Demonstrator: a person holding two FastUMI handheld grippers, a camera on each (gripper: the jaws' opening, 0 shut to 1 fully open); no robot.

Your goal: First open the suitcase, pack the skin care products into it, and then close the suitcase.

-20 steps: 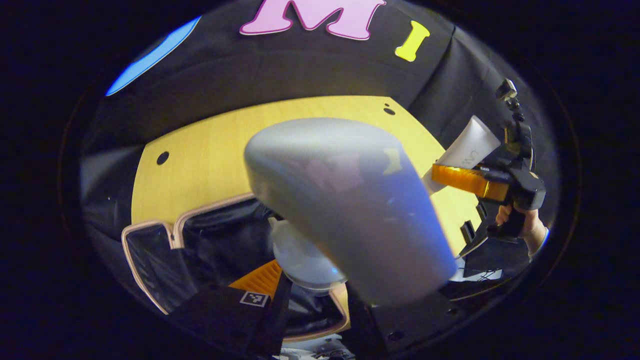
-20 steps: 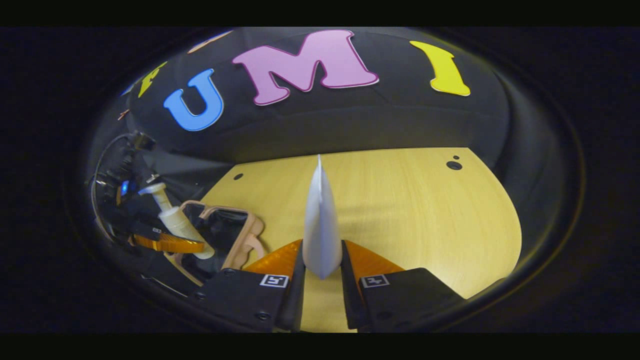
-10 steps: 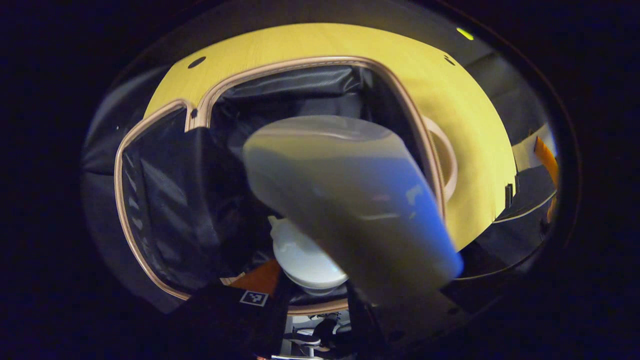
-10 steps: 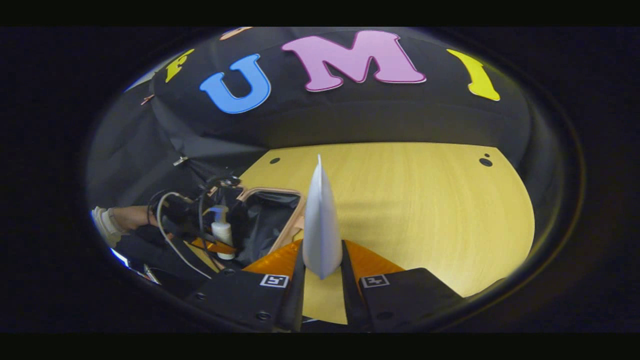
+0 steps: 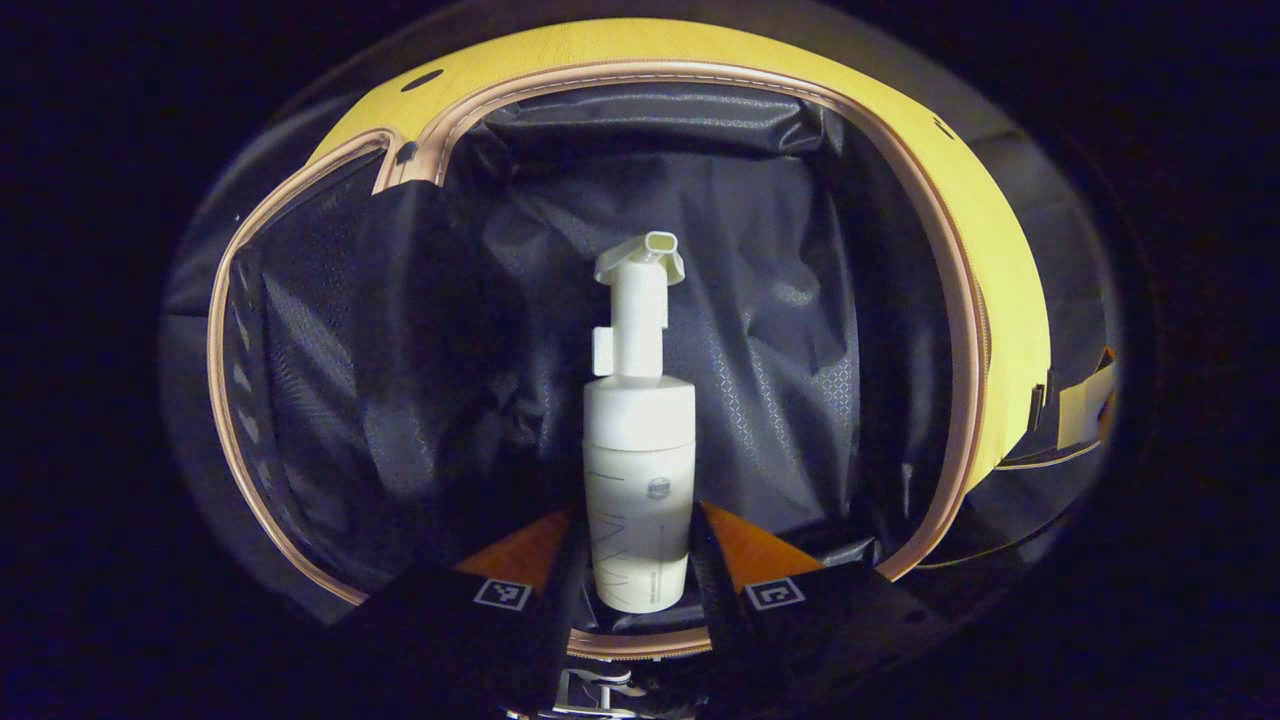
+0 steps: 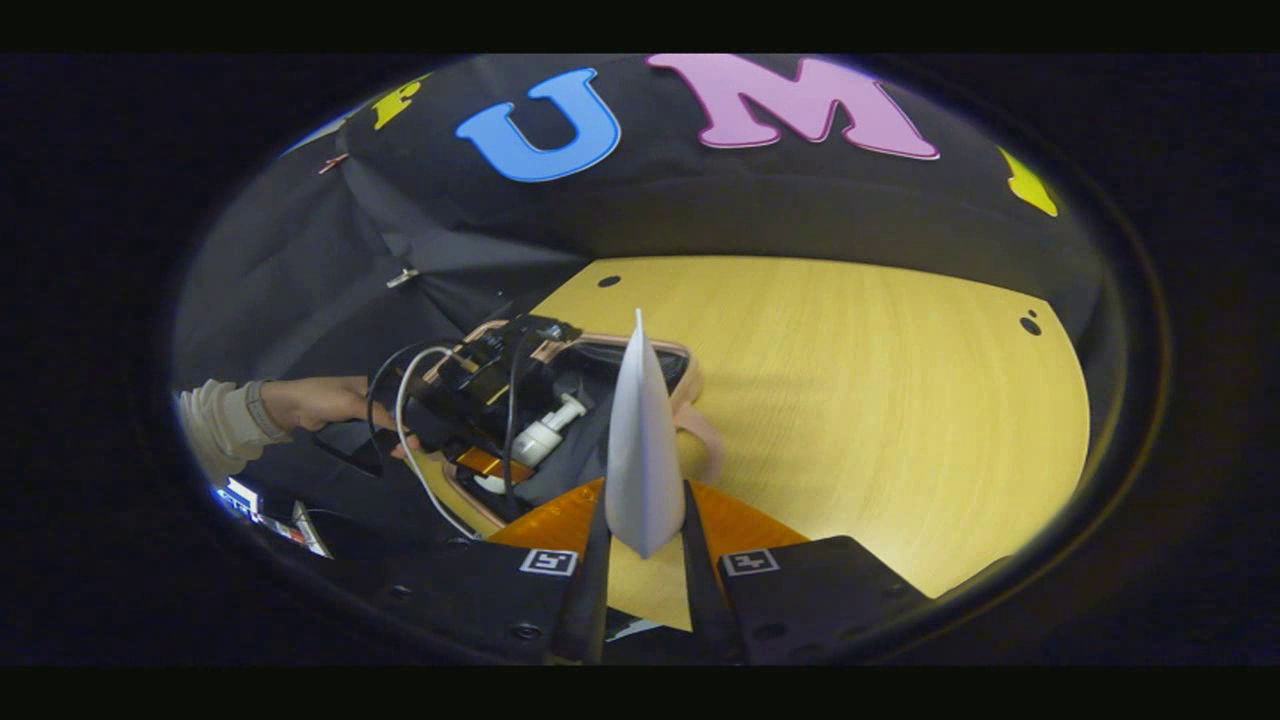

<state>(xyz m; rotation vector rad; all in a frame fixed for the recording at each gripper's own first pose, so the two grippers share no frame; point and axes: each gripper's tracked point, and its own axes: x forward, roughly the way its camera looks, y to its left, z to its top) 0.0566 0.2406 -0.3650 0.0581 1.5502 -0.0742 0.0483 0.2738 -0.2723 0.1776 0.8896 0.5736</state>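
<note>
In the left gripper view we see the left gripper [image 5: 640, 560] with its two fingers closed against the sides of a white pump bottle [image 5: 638, 470], one on each flank of the bottle's lower body. The bottle points straight away from the camera, its pump head [image 5: 640, 258] at the far end with the nozzle opening facing up. Behind the bottle lies the open suitcase [image 5: 960, 300], its pale pink rim curving round a dark, crinkled lining [image 5: 780, 300]. The bottle sits inside that rim as seen from here; we cannot tell whether it touches the lining. A second dark panel with a mesh look lies to the left, beside the main compartment. Beyond the rim runs a strip of yellow wooden table [image 5: 1010, 300].

In the right gripper view the right gripper [image 6: 645, 560] clamps a white tube [image 6: 641, 440] between its fingers, gripped near the wide end, with the flat crimped edge pointing up and away. The tube is over the table [image 6: 880, 400], off to the right of the suitcase [image 6: 690, 390]. Farther left we see the left gripper [image 6: 490, 465] over the suitcase with the bottle [image 6: 545, 435] in it, cables looping round it, and a hand [image 6: 320, 400] in a light sleeve [image 6: 215, 430] holding it.
</note>
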